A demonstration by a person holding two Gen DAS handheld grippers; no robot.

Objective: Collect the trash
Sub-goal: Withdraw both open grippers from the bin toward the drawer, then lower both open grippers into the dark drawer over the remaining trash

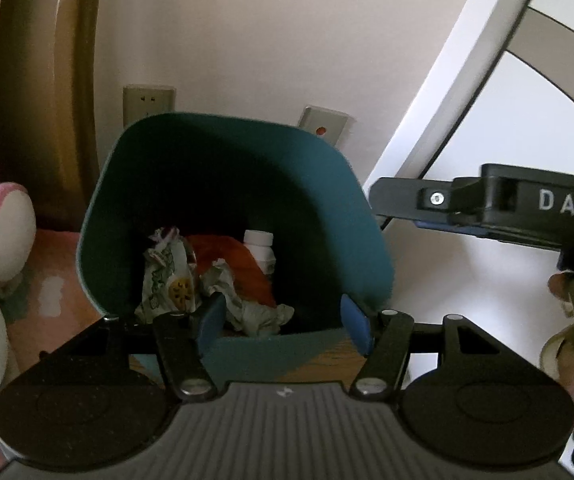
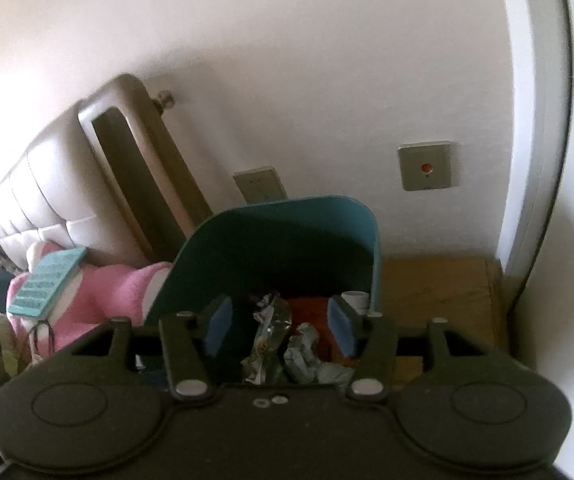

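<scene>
A teal bin (image 1: 327, 184) stands straight ahead in both wrist views. Inside lie a crumpled printed wrapper (image 1: 169, 280), grey crumpled paper (image 1: 243, 304), an orange bag (image 1: 231, 256) and a white bottle (image 1: 261, 248). My left gripper (image 1: 283, 320) hovers open at the bin's near rim, with nothing between its blue pads. My right gripper (image 2: 281, 324) is open too, above the bin (image 2: 287, 232), framing the wrapper (image 2: 269, 332), which it does not touch. One of the right gripper's fingers (image 1: 407, 200) reaches in from the right by the bin's edge.
A pink plush toy (image 1: 3, 232) lies left of the bin, with a teal book (image 2: 47, 284) on it before a padded headboard (image 2: 47, 192). A wooden surface (image 2: 439, 284) is on the right. Wall plates (image 2: 427, 166) sit behind, and a white panel (image 1: 487, 80) rises at right.
</scene>
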